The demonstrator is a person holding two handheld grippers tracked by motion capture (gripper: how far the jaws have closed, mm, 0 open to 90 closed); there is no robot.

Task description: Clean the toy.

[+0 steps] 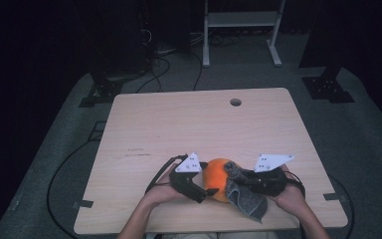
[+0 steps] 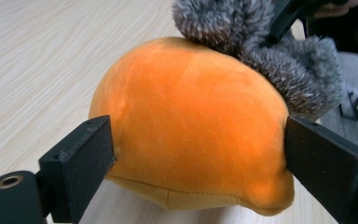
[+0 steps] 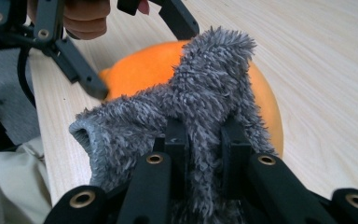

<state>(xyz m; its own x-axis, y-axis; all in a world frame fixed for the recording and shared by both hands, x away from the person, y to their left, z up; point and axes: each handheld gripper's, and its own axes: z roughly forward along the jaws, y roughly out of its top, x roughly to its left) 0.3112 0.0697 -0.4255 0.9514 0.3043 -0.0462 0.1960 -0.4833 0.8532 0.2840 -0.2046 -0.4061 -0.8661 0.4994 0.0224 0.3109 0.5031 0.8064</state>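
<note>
From the high view, an orange plush ball (image 1: 217, 178) sits near the front edge of the wooden table (image 1: 179, 124), between the left gripper (image 1: 199, 188) and the right gripper (image 1: 238, 180); a grey fuzzy cloth (image 1: 246, 196) drapes its right side.

In the left gripper view, the jaws straddle the ball (image 2: 191, 126), spread wide and touching its sides.

In the right gripper view, the jaws are clamped on the cloth (image 3: 200, 116), which lies over the ball (image 3: 144, 70).

No writing is readable.

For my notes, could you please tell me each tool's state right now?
Left tool: wide open around the orange plush, jaws at its sides.
Right tool: shut on the grey fuzzy cloth.
</note>
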